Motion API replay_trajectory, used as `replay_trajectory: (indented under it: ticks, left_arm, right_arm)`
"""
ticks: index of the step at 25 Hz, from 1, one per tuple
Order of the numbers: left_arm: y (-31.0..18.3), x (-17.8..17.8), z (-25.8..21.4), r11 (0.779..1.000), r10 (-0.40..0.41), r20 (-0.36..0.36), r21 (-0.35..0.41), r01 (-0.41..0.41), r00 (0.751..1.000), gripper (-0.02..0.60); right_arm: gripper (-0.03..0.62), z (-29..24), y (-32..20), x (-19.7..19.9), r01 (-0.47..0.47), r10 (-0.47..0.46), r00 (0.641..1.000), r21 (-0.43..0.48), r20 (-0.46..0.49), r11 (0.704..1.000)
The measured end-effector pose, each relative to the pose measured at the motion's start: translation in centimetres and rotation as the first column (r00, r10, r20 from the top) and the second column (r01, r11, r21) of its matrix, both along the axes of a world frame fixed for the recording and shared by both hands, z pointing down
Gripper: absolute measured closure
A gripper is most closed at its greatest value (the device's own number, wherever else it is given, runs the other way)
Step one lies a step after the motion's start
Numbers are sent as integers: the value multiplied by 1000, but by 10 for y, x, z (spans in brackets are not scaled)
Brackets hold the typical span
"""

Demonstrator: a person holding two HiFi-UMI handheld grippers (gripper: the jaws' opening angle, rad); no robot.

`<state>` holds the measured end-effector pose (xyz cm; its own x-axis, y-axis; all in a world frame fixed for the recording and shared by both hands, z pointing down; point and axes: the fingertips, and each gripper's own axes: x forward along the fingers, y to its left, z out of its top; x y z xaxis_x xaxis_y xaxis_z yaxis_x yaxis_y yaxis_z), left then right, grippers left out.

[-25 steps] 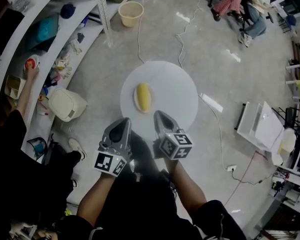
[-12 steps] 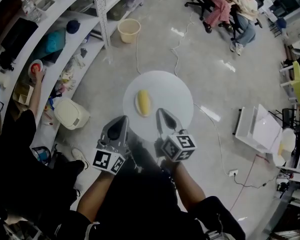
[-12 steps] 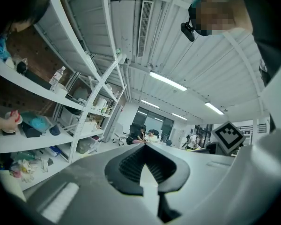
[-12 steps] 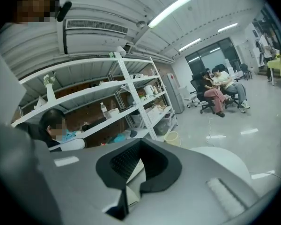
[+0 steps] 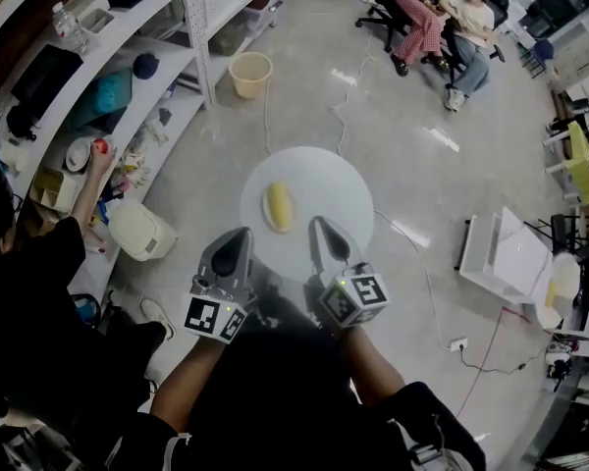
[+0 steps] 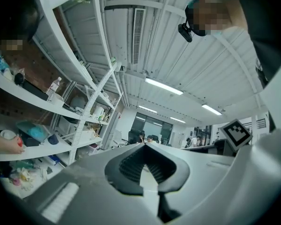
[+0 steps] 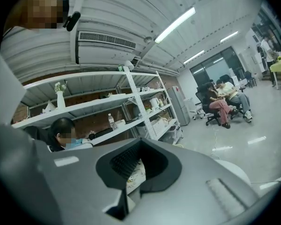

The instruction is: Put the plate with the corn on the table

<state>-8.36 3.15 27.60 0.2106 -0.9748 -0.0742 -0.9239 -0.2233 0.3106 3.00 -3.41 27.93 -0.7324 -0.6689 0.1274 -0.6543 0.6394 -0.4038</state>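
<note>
Room: we look down on a grey floor (image 5: pixel 412 165), with white shelves (image 5: pixel 128 77) at the left and a yellow bucket (image 5: pixel 251 74) beside them.
Plate (image 5: pixel 324 189): white and round, held above the floor by its near rim.
Corn (image 5: pixel 279 206): lies on the plate's left part.
Left gripper (image 5: pixel 239 235): jaws closed on the near rim.
Right gripper (image 5: pixel 324 229): jaws pinched together on the same rim, near the left one.

The right gripper (image 7: pixel 139 142) is seen at lower centre, its jaws closed on the pale plate (image 7: pixel 234 170), with white shelves (image 7: pixel 98 104) at left and seated people (image 7: pixel 222 100) at right.
</note>
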Motion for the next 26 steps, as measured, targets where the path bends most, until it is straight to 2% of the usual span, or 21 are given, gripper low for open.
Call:
replay_trajectory:
  ticks: [6, 20, 26]
  left_arm:
    - [3, 6, 0, 1000, -4, 3, 14, 4, 1000, 580]
    - [6, 18, 3, 1000, 1, 5, 5, -1, 1000, 580]
    - [2, 13, 5, 1000, 3, 3, 3, -3, 1000, 580]
  right_arm:
    - [586, 6, 12, 6, 15, -14, 998, 5, -53, 1000]
    - [586, 10, 18, 13, 37, -36, 998, 11, -51, 999]
    - [586, 4, 20, 3, 56, -56, 998, 6, -14, 998]
